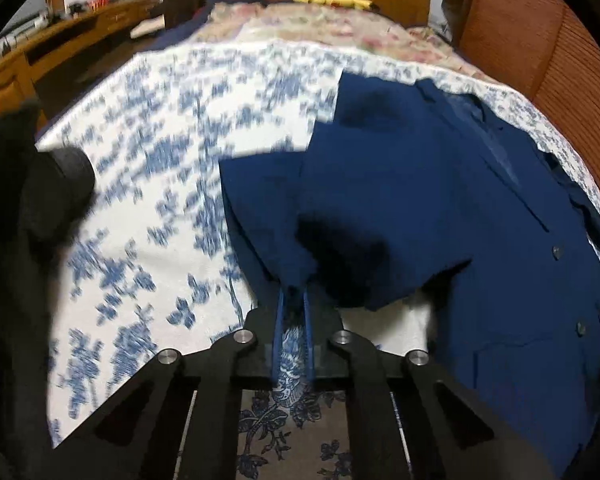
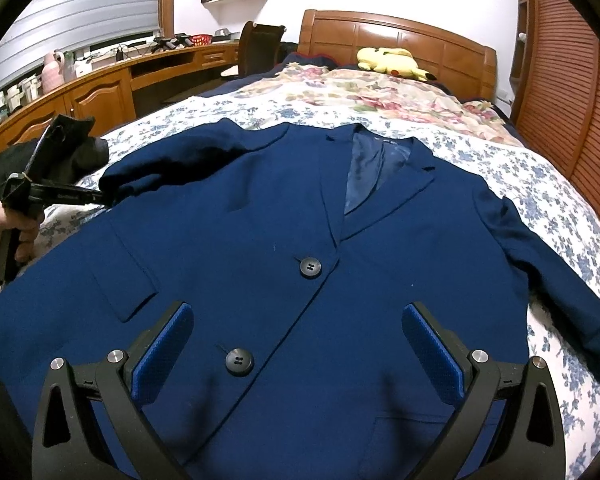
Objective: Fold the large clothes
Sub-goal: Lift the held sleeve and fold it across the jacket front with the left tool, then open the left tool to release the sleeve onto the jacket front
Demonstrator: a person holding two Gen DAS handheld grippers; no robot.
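A navy blue suit jacket (image 2: 260, 220) lies front up on the bed, its two dark buttons done up and its collar toward the headboard. In the left wrist view my left gripper (image 1: 294, 294) is shut on the cuff end of the jacket's sleeve (image 1: 340, 220), which is lifted and folded over the jacket (image 1: 480, 240). The right wrist view shows that same left gripper (image 2: 102, 197) at the sleeve's end (image 2: 172, 160), held by a hand (image 2: 4, 236). My right gripper (image 2: 298, 320) hovers open over the jacket's lower front, with the lower button (image 2: 239, 362) between its blue pads (image 2: 430, 354).
The bed has a white sheet with blue flowers (image 2: 560, 208) and a floral quilt (image 2: 360, 92) farther back. A yellow plush toy (image 2: 392, 62) rests by the wooden headboard (image 2: 400, 36). A desk (image 2: 100, 88) and chair (image 2: 260, 48) stand left, a slatted wardrobe (image 2: 572, 80) right.
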